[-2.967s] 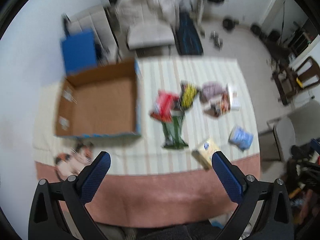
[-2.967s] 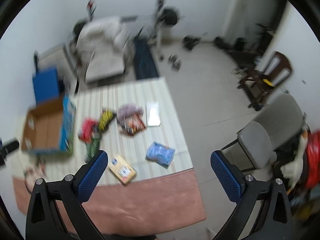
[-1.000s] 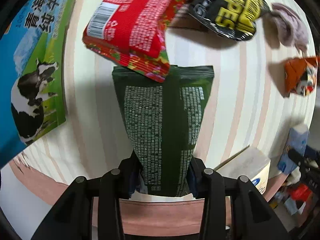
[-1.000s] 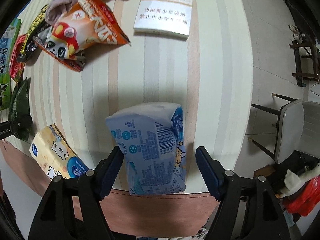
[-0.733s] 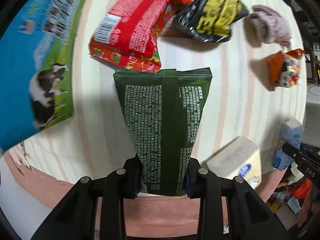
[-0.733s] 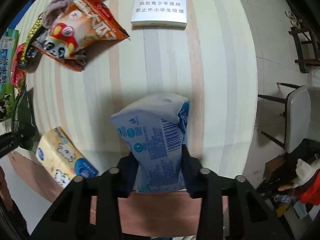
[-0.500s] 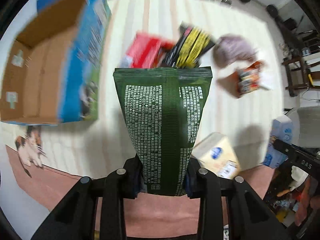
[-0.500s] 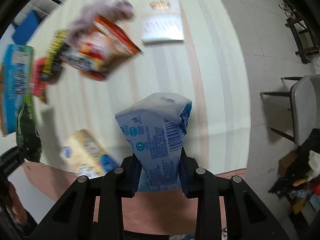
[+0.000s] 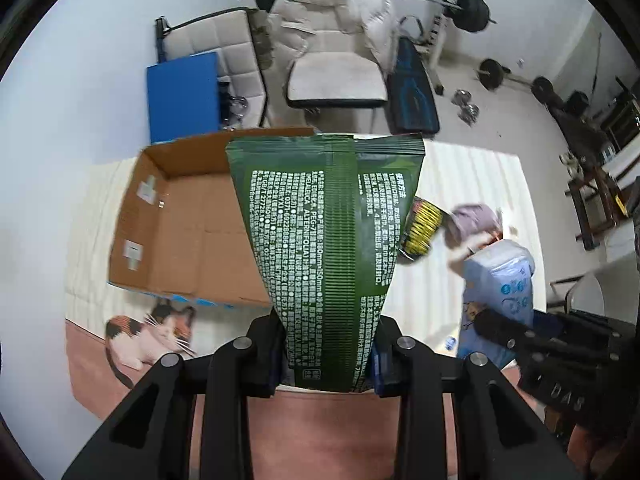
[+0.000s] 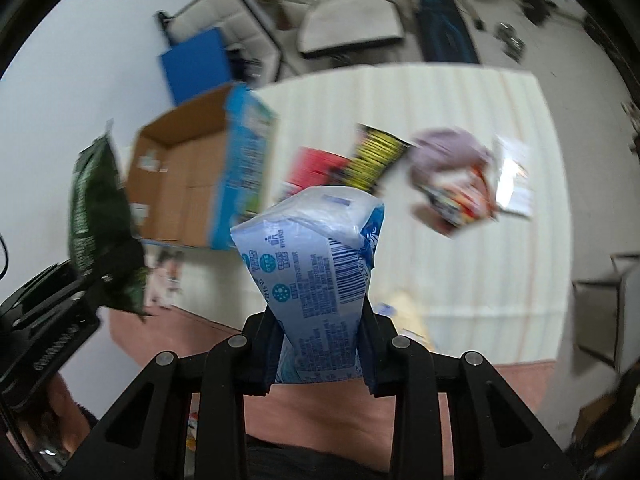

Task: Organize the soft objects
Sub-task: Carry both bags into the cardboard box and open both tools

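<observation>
My left gripper (image 9: pixel 326 354) is shut on a dark green packet (image 9: pixel 326 232) and holds it high above the table, in front of an open, empty cardboard box (image 9: pixel 188 232). My right gripper (image 10: pixel 320 354) is shut on a light blue packet (image 10: pixel 316 256), also lifted above the table; this packet shows in the left wrist view (image 9: pixel 500 280) too. The green packet (image 10: pixel 96 208) and the box (image 10: pixel 192 184) appear at the left of the right wrist view.
On the striped tablecloth (image 10: pixel 480 264) lie a red packet (image 10: pixel 312 168), a black-and-yellow packet (image 10: pixel 372 156), a purple cloth (image 10: pixel 448 156), an orange snack bag (image 10: pixel 460 200) and a white booklet (image 10: pixel 514 184). A cat picture (image 9: pixel 148 332) lies by the box. A chair (image 9: pixel 336 60) stands behind the table.
Both grippers closed on their packets and lifted them off the table. The view has pulled back and up, and the box has come into view behind the green packet.
</observation>
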The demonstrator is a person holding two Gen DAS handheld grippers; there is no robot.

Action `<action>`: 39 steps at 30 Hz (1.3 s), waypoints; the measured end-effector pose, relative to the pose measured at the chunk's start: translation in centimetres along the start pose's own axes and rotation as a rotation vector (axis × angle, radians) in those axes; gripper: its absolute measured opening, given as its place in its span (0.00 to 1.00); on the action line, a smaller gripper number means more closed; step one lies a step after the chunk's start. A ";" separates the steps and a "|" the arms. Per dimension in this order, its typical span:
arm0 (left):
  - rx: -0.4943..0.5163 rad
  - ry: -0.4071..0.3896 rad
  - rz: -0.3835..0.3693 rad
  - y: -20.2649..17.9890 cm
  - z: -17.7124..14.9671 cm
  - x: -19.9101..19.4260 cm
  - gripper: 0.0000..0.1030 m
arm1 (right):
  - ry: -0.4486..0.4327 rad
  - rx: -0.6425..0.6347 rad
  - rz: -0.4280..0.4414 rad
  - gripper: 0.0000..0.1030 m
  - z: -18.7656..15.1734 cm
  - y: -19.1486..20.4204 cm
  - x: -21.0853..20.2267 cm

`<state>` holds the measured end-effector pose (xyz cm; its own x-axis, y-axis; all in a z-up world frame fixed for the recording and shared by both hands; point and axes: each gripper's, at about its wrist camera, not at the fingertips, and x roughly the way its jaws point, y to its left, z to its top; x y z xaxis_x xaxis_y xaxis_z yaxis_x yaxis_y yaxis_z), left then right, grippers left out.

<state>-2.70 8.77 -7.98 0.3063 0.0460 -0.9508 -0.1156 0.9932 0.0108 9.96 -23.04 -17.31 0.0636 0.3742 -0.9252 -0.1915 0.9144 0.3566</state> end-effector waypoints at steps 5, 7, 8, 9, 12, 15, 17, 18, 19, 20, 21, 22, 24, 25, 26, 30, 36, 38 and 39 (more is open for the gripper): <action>-0.060 0.024 -0.024 1.3 6.1 4.9 0.28 | 0.000 -0.037 0.038 0.33 4.6 9.2 1.9; -0.087 0.061 -0.068 3.9 9.5 7.0 0.28 | 0.002 -0.030 0.044 0.33 6.5 12.3 3.3; -0.099 0.081 -0.084 3.0 12.0 10.0 0.28 | 0.005 -0.027 0.051 0.33 8.3 13.8 4.3; -0.108 0.095 -0.094 3.9 12.8 11.0 0.28 | 0.005 -0.024 0.054 0.33 9.3 15.6 4.8; -0.128 0.152 -0.121 7.5 15.2 14.2 0.28 | 0.009 -0.007 0.043 0.33 12.3 19.0 7.9; -0.158 0.233 -0.167 10.2 17.0 18.3 0.28 | 0.038 0.029 0.037 0.33 15.4 21.0 12.1; -0.175 0.278 -0.191 11.5 18.0 20.8 0.28 | 0.062 0.055 0.028 0.33 17.1 22.1 15.1; -0.170 0.305 -0.204 11.9 18.4 22.2 0.29 | 0.070 0.063 0.018 0.33 17.8 22.2 16.4; -0.170 0.331 -0.213 12.4 18.7 23.6 0.29 | 0.081 0.066 0.006 0.33 18.7 22.3 18.3; -0.171 0.348 -0.219 12.6 19.1 24.8 0.29 | 0.090 0.070 -0.001 0.33 19.2 22.4 19.4; -0.166 0.365 -0.230 12.7 19.2 25.7 0.29 | 0.102 0.075 -0.011 0.33 19.7 22.6 20.7; -0.165 0.388 -0.246 12.8 19.4 26.8 0.29 | 0.114 0.075 -0.021 0.33 20.1 22.8 22.0; -0.164 0.423 -0.270 13.0 19.7 28.6 0.29 | 0.127 0.080 -0.042 0.34 20.9 23.0 24.1; -0.162 0.436 -0.275 13.0 19.9 29.2 0.29 | 0.130 0.078 -0.055 0.33 21.1 23.1 24.9; -0.156 0.446 -0.272 12.9 20.1 30.0 0.29 | 0.133 0.074 -0.068 0.34 21.4 23.2 25.7; -0.114 0.470 -0.249 12.6 20.8 31.8 0.29 | 0.146 0.052 -0.110 0.34 22.2 23.6 28.0; -0.112 0.494 -0.180 12.8 20.9 32.2 0.32 | 0.152 0.034 -0.123 0.41 23.2 23.9 29.5; -0.107 0.480 -0.162 13.0 21.0 31.6 0.36 | 0.153 0.038 -0.133 0.48 23.3 23.9 29.5; -0.105 0.470 -0.157 13.1 21.1 31.2 0.40 | 0.151 0.038 -0.136 0.52 23.3 23.9 29.3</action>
<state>25.30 25.43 -30.99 -0.1281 -0.1801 -0.9753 -0.2036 0.9672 -0.1519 30.09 13.39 -32.87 -0.0613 0.2225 -0.9730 -0.1542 0.9610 0.2295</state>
